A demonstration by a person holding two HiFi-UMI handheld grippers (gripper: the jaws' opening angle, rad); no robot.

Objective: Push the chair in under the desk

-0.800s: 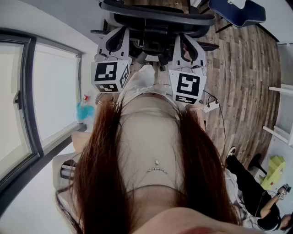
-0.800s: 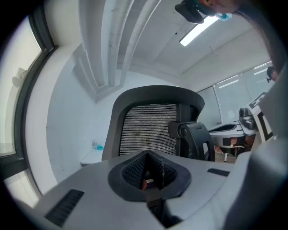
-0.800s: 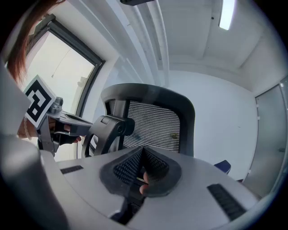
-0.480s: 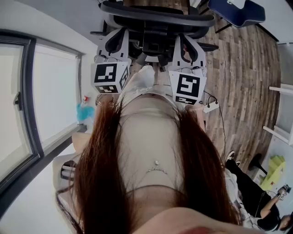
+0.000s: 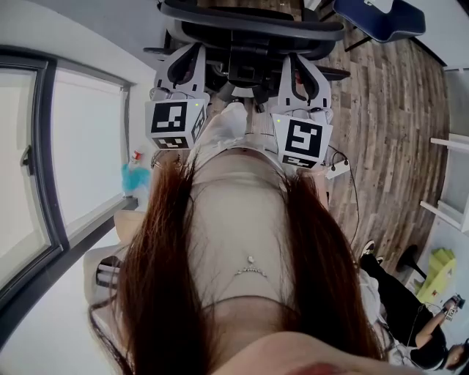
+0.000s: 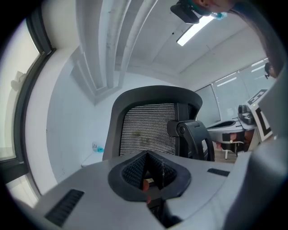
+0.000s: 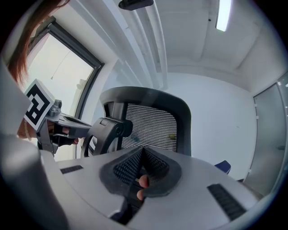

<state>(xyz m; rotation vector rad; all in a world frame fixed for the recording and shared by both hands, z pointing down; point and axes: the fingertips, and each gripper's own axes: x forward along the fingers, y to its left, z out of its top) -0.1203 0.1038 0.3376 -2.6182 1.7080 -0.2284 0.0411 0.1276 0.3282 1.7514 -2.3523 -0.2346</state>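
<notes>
So, nearest: wearer's hair (image 5: 161,278) and torso fill the lower head view. Just ahead, L gripper (image 5: 183,67) and R gripper (image 5: 302,73) are side by side, approx. level, each w/ jaws clenched together and nothing between them. Right beyond is the chair (image 5: 253,29), mesh back facing both grippers, on the wood floor (image 5: 388,132); can't tell if they touch it. Further off: window (image 5: 44,161) at left, blue seat (image 5: 381,18) far right.

Stood just behind chair (image 5: 253,29), left gripper (image 5: 183,69) and right gripper (image 5: 302,73) side by side near its back, left one leftward. Had window (image 5: 80,161) at left, second chair (image 5: 381,18) beyond at right, seated person (image 5: 410,307) rearward at right.
</notes>
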